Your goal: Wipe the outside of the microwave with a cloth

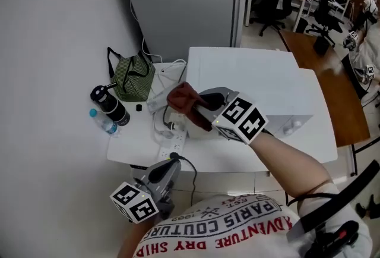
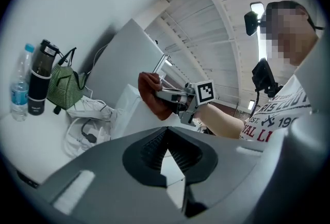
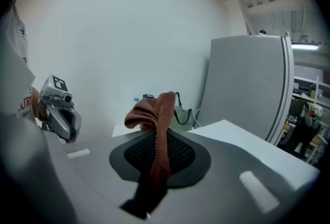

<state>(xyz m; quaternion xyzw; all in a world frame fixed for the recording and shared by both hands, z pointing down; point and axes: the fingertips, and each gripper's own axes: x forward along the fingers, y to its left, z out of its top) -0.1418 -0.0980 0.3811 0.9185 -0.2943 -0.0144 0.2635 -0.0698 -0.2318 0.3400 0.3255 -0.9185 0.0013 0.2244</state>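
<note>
Looking down in the head view, you hold the right gripper (image 1: 193, 107) at the left side of the white microwave (image 1: 261, 81), with a rust-red cloth (image 1: 180, 98) bunched at its tips; whether the cloth touches the microwave cannot be told. Your left gripper (image 1: 171, 161) hangs low by the front edge of the table (image 1: 130, 147), beside a black cable (image 1: 191, 166). In the left gripper view, its jaws sit together with nothing between them. In the right gripper view, the jaws are closed on the cloth, whose free end flops over the tips, with a green bag (image 3: 181, 114) behind.
</note>
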